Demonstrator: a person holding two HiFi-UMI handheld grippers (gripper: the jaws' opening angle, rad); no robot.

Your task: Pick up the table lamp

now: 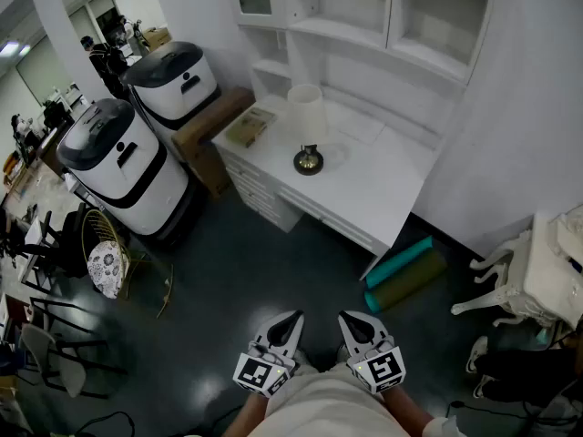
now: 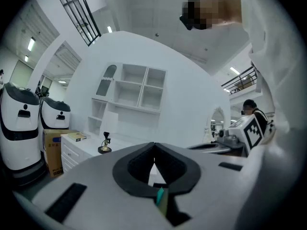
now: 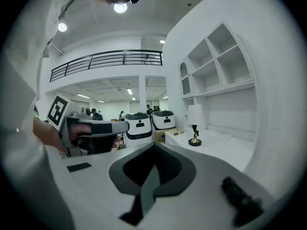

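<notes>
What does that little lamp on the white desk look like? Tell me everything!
The small table lamp has a cream tapered shade, a thin dark stem and a round, shiny gold-and-dark base. It stands upright on the white desk, below the white shelves. Only the desk touches it.

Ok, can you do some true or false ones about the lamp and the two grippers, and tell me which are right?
1. The table lamp stands upright on the white desk. True.
2. The right gripper holds the lamp. False: its jaws are shut on nothing, and the lamp is away on the desk.
3. A book lies on the desk near the lamp. True.
4. The left gripper has its jaws wide apart. False: they are shut together.
</notes>
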